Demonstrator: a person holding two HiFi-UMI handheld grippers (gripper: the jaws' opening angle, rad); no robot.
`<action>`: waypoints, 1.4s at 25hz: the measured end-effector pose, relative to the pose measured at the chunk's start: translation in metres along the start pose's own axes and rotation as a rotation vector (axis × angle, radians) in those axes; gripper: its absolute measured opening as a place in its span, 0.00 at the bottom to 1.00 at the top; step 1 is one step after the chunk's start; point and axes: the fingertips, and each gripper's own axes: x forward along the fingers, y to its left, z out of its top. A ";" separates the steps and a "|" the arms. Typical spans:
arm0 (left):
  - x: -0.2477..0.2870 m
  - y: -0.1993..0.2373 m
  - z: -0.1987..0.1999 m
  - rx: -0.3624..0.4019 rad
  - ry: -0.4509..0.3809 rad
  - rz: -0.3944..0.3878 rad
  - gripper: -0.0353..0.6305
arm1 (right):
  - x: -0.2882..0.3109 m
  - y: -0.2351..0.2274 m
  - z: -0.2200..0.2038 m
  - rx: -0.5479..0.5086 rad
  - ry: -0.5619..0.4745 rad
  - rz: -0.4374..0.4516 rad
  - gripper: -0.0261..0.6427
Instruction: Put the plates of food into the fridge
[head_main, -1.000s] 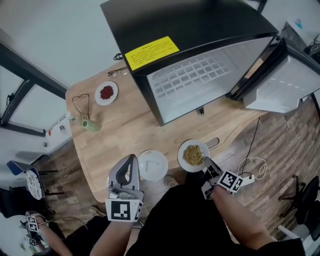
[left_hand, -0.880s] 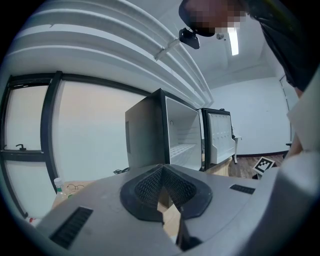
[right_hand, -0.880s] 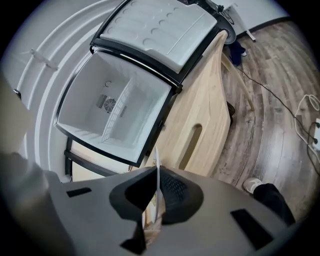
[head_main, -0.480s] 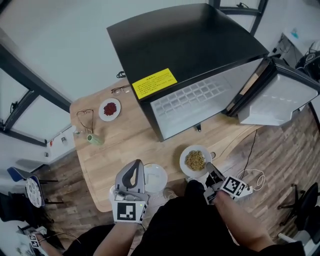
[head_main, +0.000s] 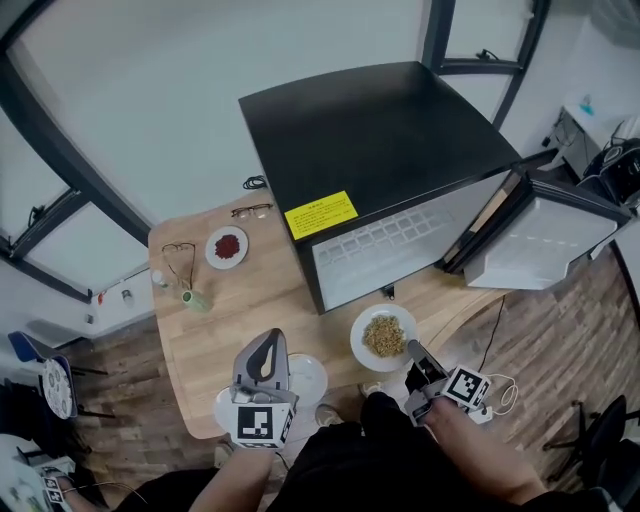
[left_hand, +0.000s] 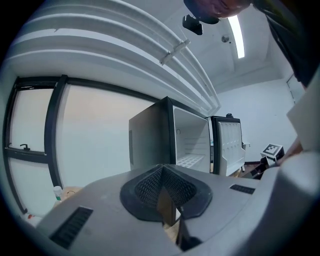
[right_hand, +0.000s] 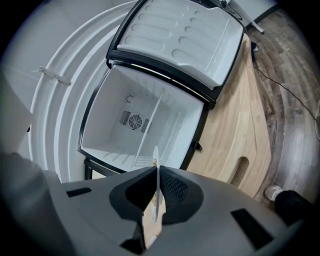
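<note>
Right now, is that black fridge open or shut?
Open. The fridge has its door swung wide, and its white inside shows.

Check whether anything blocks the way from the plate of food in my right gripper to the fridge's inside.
Nothing visible does. The right gripper holds the plate of food by its rim before the fridge; the door stands wide open, the compartment looks empty, and only bare table lies between.
</note>
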 end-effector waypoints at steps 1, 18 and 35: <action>0.002 -0.001 0.002 -0.009 -0.007 0.006 0.06 | -0.001 0.000 0.002 0.010 0.010 -0.034 0.09; 0.010 0.004 0.038 -0.019 -0.049 0.102 0.06 | 0.030 0.053 0.074 -0.097 -0.005 0.099 0.09; 0.016 0.035 0.061 -0.020 -0.068 0.192 0.06 | 0.102 0.102 0.098 -0.119 0.038 0.186 0.09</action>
